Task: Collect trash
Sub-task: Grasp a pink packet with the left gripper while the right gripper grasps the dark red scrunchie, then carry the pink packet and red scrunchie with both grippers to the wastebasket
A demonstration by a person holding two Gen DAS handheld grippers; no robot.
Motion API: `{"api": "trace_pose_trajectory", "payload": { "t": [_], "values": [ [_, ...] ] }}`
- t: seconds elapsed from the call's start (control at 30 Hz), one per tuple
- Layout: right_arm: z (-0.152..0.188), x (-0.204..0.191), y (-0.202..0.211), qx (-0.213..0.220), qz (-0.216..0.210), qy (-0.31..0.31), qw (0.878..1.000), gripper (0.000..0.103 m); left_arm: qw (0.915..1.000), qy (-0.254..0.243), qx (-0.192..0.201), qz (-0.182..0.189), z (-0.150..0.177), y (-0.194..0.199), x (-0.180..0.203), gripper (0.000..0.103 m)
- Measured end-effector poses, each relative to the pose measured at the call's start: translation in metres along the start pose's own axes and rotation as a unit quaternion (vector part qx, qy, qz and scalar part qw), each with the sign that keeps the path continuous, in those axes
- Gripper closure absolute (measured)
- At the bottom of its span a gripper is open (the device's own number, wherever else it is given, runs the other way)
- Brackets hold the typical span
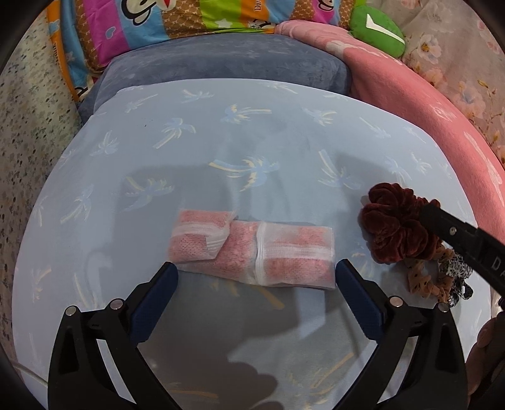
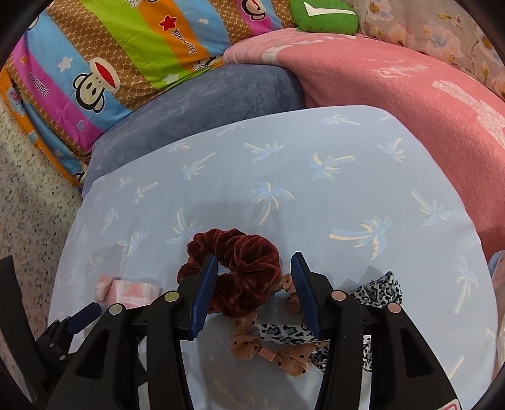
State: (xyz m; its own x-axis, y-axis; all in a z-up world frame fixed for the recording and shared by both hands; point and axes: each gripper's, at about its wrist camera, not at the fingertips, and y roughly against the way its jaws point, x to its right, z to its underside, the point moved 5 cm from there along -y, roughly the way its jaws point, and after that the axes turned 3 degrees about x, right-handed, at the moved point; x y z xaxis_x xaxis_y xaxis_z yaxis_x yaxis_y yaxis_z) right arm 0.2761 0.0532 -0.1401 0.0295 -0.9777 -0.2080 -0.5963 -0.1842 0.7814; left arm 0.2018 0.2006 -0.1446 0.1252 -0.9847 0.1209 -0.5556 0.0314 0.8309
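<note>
1. Pink-and-white folded packet (image 1: 252,252) is the trash item we see. It lies flat on the light-blue palm-print pillow (image 1: 252,142), mid-surface, long axis running left to right.
2. Left gripper (image 1: 256,274) is spread wide and empty. The packet sits just ahead of the tips and between their lines; we see no contact.
3. Right gripper (image 2: 254,268) has its jaws apart, straddling the dark red velvet scrunchie (image 2: 240,268). The left pad overlaps the scrunchie's left side in that view; we can't tell whether it touches. Nothing is clamped.
4. Just beside the red scrunchie lie a tan dotted scrunchie (image 2: 268,350) and a leopard-print scrunchie (image 2: 378,287). All three are bunched and touching.
5. In the left wrist view that cluster sits near the pillow's right side, apart from the packet, with the right gripper's black finger over it.
6. Containers: we see no bin or bag in either view.
7. Edges: a grey-blue cushion (image 1: 221,63) butts the pillow's far edge and a pink blanket (image 1: 410,104) borders its right. A striped cartoon-monkey quilt (image 2: 110,63) lies behind, with a green plush (image 2: 325,15) at the top.
8. Open room: bare pillow fabric beyond the packet up to the far edge, and more to the packet's left.
</note>
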Motion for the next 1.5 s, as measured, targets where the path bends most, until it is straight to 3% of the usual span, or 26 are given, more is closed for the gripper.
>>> {"api": "trace_pose_trajectory", "payload": {
  "t": [0.1, 0.27, 0.37, 0.43, 0.53, 0.63, 0.67, 0.8, 1.17, 1.5],
  "values": [
    [0.003, -0.002, -0.005, -0.006, -0.002, 0.001, 1.000, 0.055, 0.9999, 0.011, 0.000, -0.003, -0.001, -0.002, -0.005, 0.007],
    [0.008, -0.004, -0.010, -0.015, -0.007, -0.004, 1.000, 0.079, 0.9999, 0.005, 0.004, -0.012, -0.001, -0.004, 0.000, 0.008],
    [0.011, -0.004, -0.008, -0.017, -0.015, -0.011, 1.000, 0.086, 0.9999, 0.009, 0.009, -0.010, -0.002, -0.004, 0.002, 0.008],
    [0.013, -0.005, -0.003, -0.014, -0.020, -0.014, 1.000, 0.087, 0.9999, 0.007, 0.013, -0.008, -0.004, -0.005, 0.004, 0.014],
    [0.014, -0.004, 0.008, -0.007, -0.031, -0.021, 0.999, 0.087, 0.9998, -0.002, 0.021, 0.000, -0.007, -0.002, 0.010, 0.040],
    [0.014, -0.003, 0.024, 0.004, -0.038, -0.029, 0.999, 0.087, 0.9995, -0.012, 0.018, 0.021, -0.008, 0.000, 0.017, 0.080],
    [0.014, -0.003, 0.030, 0.009, -0.040, -0.031, 0.999, 0.087, 0.9993, -0.010, 0.010, 0.034, -0.008, -0.001, 0.019, 0.084],
    [0.010, 0.002, 0.060, 0.032, -0.044, -0.034, 0.998, 0.087, 0.9971, 0.000, -0.004, 0.076, -0.008, 0.006, 0.030, 0.085],
    [0.001, 0.042, 0.146, 0.103, -0.035, -0.066, 0.992, 0.087, 0.9921, -0.034, 0.018, 0.119, -0.001, 0.045, 0.077, 0.086],
    [0.014, 0.094, 0.189, 0.129, -0.008, -0.103, 0.986, 0.087, 0.9837, -0.081, 0.031, 0.157, 0.008, 0.078, 0.134, 0.086]
  ]
}}
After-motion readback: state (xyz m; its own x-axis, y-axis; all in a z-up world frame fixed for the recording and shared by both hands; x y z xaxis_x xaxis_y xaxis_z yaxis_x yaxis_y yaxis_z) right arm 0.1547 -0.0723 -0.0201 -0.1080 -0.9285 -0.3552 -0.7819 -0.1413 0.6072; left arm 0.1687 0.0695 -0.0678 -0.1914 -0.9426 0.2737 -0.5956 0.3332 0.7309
